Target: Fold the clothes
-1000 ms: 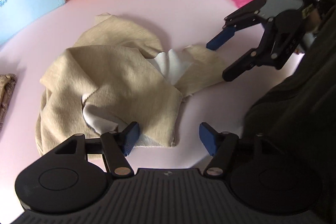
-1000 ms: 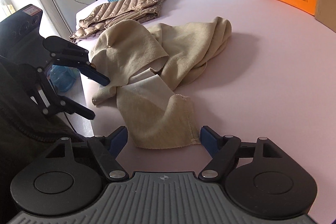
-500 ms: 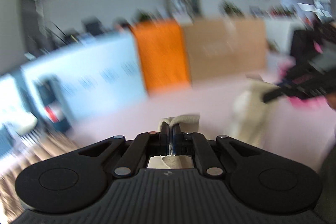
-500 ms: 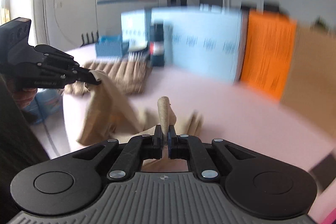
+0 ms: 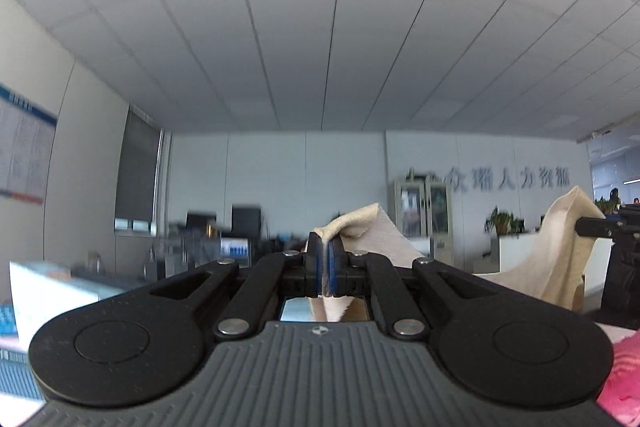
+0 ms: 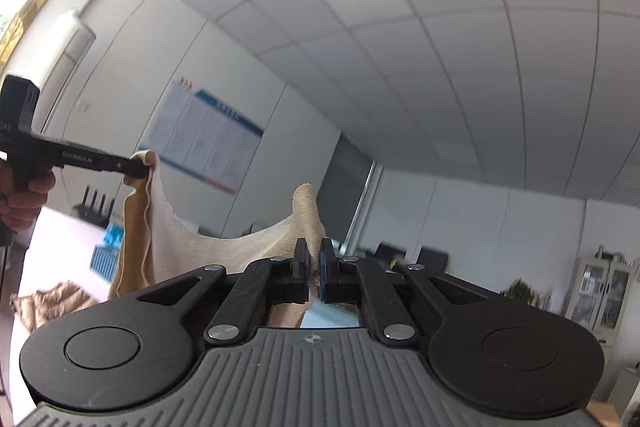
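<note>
Both grippers hold the beige garment up in the air, stretched between them. My left gripper (image 5: 324, 259) is shut on one edge of the beige garment (image 5: 376, 239). My right gripper (image 6: 315, 259) is shut on another edge of the garment (image 6: 224, 251). In the right wrist view the left gripper (image 6: 136, 167) pinches the cloth at the upper left, and the fabric hangs down from it. In the left wrist view the right gripper (image 5: 600, 227) holds the cloth (image 5: 556, 251) at the far right. Both cameras point upward at the ceiling.
The pink table (image 6: 52, 251) edge shows at the lower left of the right wrist view, with a brown puffer jacket (image 6: 48, 307) and a blue basket (image 6: 106, 257) on it. A pink item (image 5: 624, 375) sits at the lower right of the left wrist view.
Both grippers were open above the garment lying on the table; they shut on its edges and lifted it high. The cameras tilted up from the table to the ceiling.
</note>
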`<act>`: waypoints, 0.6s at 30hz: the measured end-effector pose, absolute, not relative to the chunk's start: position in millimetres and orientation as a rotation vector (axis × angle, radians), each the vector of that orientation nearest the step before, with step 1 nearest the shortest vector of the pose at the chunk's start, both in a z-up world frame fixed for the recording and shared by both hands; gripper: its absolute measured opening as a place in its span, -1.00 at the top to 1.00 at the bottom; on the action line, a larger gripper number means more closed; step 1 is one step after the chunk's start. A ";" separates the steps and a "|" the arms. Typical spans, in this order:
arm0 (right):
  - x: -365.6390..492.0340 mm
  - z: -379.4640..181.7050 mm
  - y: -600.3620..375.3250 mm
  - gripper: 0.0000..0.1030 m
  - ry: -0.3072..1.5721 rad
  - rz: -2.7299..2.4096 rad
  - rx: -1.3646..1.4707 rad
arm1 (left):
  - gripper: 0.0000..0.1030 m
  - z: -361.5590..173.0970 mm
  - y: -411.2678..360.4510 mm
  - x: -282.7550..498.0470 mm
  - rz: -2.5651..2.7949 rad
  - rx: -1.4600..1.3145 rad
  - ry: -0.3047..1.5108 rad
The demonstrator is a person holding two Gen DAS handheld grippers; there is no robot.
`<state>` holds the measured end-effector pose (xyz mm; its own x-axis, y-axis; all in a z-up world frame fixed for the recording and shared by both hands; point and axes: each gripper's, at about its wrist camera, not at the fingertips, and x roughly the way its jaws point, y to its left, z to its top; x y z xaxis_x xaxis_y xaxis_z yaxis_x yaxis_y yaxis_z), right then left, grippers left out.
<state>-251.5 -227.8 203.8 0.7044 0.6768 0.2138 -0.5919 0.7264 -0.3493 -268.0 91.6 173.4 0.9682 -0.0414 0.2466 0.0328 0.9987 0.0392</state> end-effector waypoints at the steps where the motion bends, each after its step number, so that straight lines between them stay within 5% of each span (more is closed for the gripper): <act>1: -253.9 209.1 -229.5 0.91 -0.366 0.708 -0.258 | 0.95 178.9 91.0 -271.5 -0.042 0.047 -0.275; 11: -262.9 236.7 -233.3 0.91 -0.497 0.667 -0.228 | 0.95 224.1 101.1 -286.5 -0.152 0.074 -0.427; 18: -219.0 209.2 -226.7 0.91 -0.377 0.645 -0.208 | 0.94 218.8 111.2 -234.1 -0.172 0.040 -0.266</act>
